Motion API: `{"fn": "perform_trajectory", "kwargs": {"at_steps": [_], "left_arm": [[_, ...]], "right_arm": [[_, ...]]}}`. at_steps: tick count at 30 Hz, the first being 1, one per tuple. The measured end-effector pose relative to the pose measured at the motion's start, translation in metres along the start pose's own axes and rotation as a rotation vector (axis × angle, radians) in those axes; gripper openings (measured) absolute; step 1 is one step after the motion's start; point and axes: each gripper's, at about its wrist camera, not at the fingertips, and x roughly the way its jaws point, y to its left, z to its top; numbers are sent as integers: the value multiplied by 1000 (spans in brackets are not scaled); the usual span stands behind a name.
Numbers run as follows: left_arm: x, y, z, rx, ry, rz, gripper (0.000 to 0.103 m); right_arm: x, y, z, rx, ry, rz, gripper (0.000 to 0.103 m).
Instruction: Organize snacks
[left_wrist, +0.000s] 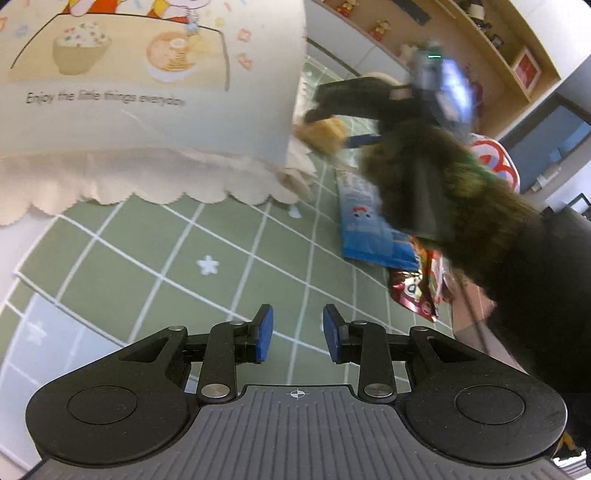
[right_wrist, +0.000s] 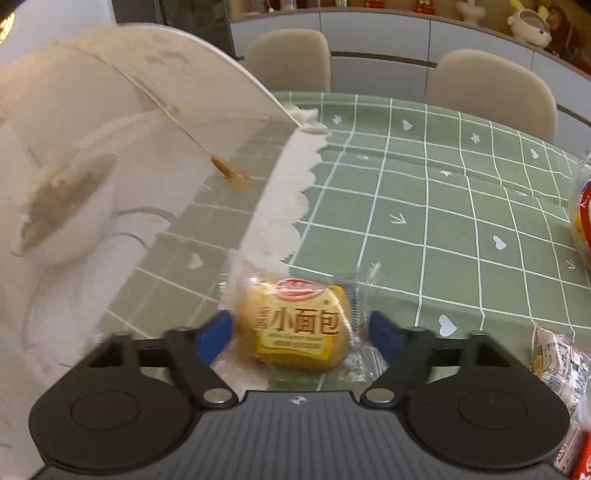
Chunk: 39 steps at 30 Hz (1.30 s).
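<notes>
A small bread packet (right_wrist: 295, 325), yellow in a clear wrapper, sits between the blue pads of my right gripper (right_wrist: 301, 332). Both pads lie against the wrapper, right at the scalloped hem of a white see-through cover (right_wrist: 110, 147). In the left wrist view the same cover (left_wrist: 147, 122) shows a cartoon print. There, my right gripper (left_wrist: 317, 118), held by an arm in a dark furry sleeve (left_wrist: 461, 206), reaches to the cover's corner with the bread packet (left_wrist: 325, 134) at its tips. My left gripper (left_wrist: 298, 332) hangs open over the green checked tablecloth (left_wrist: 166, 266), with nothing between its pads.
A blue snack packet (left_wrist: 365, 229) and a red one (left_wrist: 417, 291) lie on the cloth under the sleeve, with a red and white bag (left_wrist: 495, 158) beyond. More wrapped snacks (right_wrist: 561, 362) lie at the right. Two beige chairs (right_wrist: 491, 88) stand behind the table.
</notes>
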Motion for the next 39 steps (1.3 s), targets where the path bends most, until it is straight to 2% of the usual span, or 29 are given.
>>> {"fn": "perform_trajectory", "kwargs": {"at_steps": [3,6,9,11,15,18,21,24,26,29,32,34,35,37,39], "left_arm": [[1,0,10,17,19,-13,33],[8,-7,25,42,49,-42,33],[23,-23,41,85,87,-65,33],[36,-37,53,116,110,-79,33],[65,-67,76,169,131,-95,33],[93,-91,96,225,127,-87,33],[121,-109,116,280,111,-25,33],[140,-126,132,321,121,9,33],[149,-140,132,376,160,33,33],[152,-158,110,481,206,55,34],[150,-171,82,617,164,151,35],[152,-173,72,630,170,195,36],[155,-172,70,618,192,189,37],[154,-172,68,632,187,179,37],[156,-170,72,598,210,127,39]], "right_arm": [[-46,0,-10,-54,-28,35,65],[-105,-6,-30,-76,-21,61,65],[-169,-28,-66,-66,-11,50,65],[-205,-48,-98,-32,4,-3,65],[-250,-83,-167,29,36,-233,65],[-265,-106,-207,110,55,-369,65],[-274,-121,-232,211,44,-403,65],[-276,-127,-248,274,38,-406,65],[-276,-129,-259,279,34,-408,65],[-269,-128,-270,261,32,-388,66],[-262,-132,-278,245,33,-333,69],[-256,-135,-281,232,40,-321,72],[-254,-138,-282,238,38,-310,74],[-251,-143,-284,264,31,-286,77],[-251,-147,-286,285,18,-274,80]]}}
